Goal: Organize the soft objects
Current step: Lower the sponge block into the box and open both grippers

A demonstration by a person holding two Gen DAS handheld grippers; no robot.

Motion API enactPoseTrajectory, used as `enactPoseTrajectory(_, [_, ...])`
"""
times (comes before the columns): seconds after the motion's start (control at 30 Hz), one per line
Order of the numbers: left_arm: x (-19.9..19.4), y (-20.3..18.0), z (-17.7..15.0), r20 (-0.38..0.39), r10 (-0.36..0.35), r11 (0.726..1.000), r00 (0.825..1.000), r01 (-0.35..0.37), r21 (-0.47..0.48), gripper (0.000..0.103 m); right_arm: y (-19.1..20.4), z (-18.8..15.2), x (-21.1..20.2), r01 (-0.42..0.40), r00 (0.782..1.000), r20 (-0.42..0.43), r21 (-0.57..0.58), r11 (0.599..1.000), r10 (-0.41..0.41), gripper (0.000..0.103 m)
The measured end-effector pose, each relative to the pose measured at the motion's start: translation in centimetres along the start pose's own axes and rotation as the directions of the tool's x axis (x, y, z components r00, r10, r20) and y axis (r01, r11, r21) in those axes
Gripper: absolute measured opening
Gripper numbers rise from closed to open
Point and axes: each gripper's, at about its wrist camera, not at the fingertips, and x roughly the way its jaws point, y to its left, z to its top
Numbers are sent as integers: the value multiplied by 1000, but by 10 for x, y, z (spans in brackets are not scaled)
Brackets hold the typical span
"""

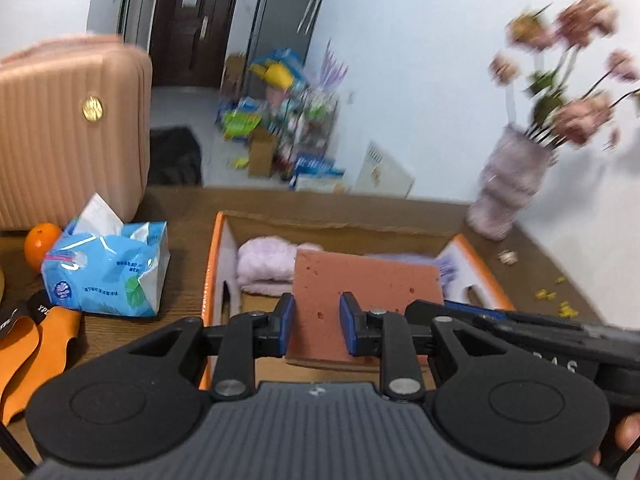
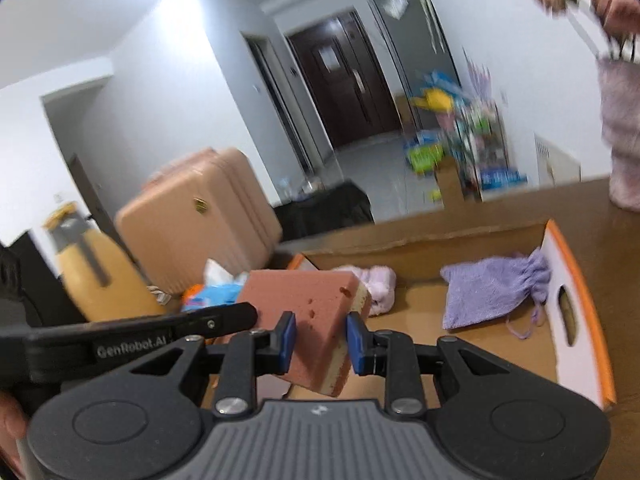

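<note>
A terracotta-pink sponge (image 1: 360,280) with a cream underside (image 2: 308,292) hangs over an open cardboard box with an orange rim (image 1: 212,264) (image 2: 576,280). My left gripper (image 1: 317,320) is shut on one end of it. My right gripper (image 2: 321,340) is shut on the other end, blue pads pressing both sides. Inside the box lie a fluffy pale pink towel (image 1: 268,266) (image 2: 378,284) and a purple drawstring pouch (image 2: 492,292), mostly hidden behind the sponge in the left wrist view.
On the wooden table left of the box lie a blue tissue pack (image 1: 104,272), an orange (image 1: 40,240) and orange bands (image 1: 40,344). A pink suitcase (image 1: 68,132) and a yellow jug (image 2: 100,280) stand behind. A vase of flowers (image 1: 508,184) stands at the right.
</note>
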Motion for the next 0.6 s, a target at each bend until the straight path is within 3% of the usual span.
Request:
enactPoseTrajectory(0.17, [47,16,-3,-135,49,999,990,-48,11,25,-27,7,62,8,985,-173,106,994,11,27])
enactPoseTrajectory(0.27, [53,20,-13,-163,77,996,984,-67,65,26,-29,-1,82,7,971,-237,104,995,17,27])
enactPoseTrajectory(0.47, [45,21,-21,-158,118,987,980,-98,125,39,-16,-8,89,38,971,-239,60,997,-23,33])
enactPoseTrajectory(0.6, [28,20,-19,-141,124,987,982,-108,120,39,-8,-3,70,26,976,-215,45,999,-16,36])
